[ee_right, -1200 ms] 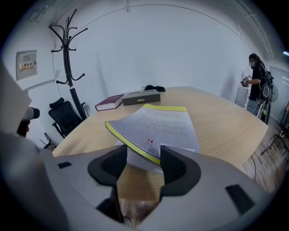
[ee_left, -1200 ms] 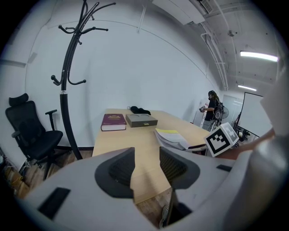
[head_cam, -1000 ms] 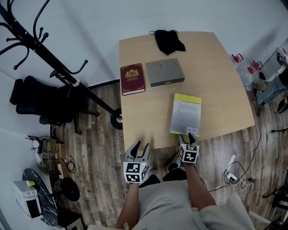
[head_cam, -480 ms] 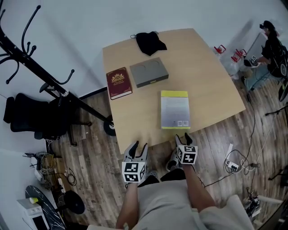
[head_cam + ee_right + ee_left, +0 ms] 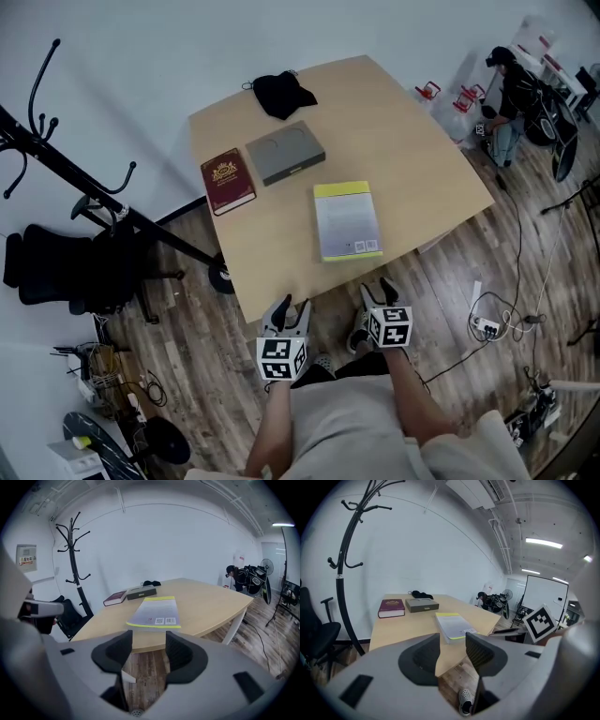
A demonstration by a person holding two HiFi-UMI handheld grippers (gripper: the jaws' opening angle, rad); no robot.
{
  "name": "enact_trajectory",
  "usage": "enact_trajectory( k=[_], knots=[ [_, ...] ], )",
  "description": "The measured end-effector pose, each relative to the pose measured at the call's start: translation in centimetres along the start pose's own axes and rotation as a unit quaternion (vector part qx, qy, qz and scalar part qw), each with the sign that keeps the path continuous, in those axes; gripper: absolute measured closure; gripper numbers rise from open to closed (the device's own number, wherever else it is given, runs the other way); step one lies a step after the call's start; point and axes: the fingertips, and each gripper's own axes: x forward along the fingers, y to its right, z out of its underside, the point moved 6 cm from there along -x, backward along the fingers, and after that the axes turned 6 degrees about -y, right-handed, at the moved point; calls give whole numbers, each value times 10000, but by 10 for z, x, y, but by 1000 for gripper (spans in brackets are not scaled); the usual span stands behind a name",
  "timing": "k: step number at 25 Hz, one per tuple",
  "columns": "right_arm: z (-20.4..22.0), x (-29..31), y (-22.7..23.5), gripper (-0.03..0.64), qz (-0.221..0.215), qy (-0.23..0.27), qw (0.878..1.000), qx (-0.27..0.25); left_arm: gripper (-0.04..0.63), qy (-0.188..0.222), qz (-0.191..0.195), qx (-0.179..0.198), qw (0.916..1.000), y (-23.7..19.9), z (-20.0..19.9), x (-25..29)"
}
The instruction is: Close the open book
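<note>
Tongs on left gripper (image 5: 295,306) and right gripper (image 5: 377,289) both wide apart, empty, short of table (image 5: 394,122); book (image 5: 346,220) flat, closed.

Bare wood is left on the table (image 5: 427,164) to the right of the yellow-edged book (image 5: 346,220) and along the near edge to its left, so room is given there to pass. The back left part is taken up by a red book (image 5: 227,181), a grey box (image 5: 286,152) just beside it and a black cloth (image 5: 281,94) behind them. A coat stand (image 5: 116,215) and a black chair (image 5: 56,267) are set well apart, off to the left.
</note>
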Motion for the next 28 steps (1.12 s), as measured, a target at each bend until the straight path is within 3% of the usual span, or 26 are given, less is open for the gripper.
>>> enact_trajectory(
  k=[5, 14, 23, 28],
  knots=[
    [15, -25, -14, 387, -221, 56, 9995, -234, 414, 63, 166, -33, 9998, 12, 6, -1],
    [32, -58, -17, 399, -196, 345, 9991, -135, 414, 19, 360, 96, 9993, 30, 22, -17],
    [31, -75, -24, 426, -125, 731, 9972, 130, 419, 205, 413, 202, 9987, 31, 11, -30],
    [28, -79, -19, 439, -48, 759, 9971, 30, 431, 349, 473, 244, 9980, 38, 2, -30]
  ],
)
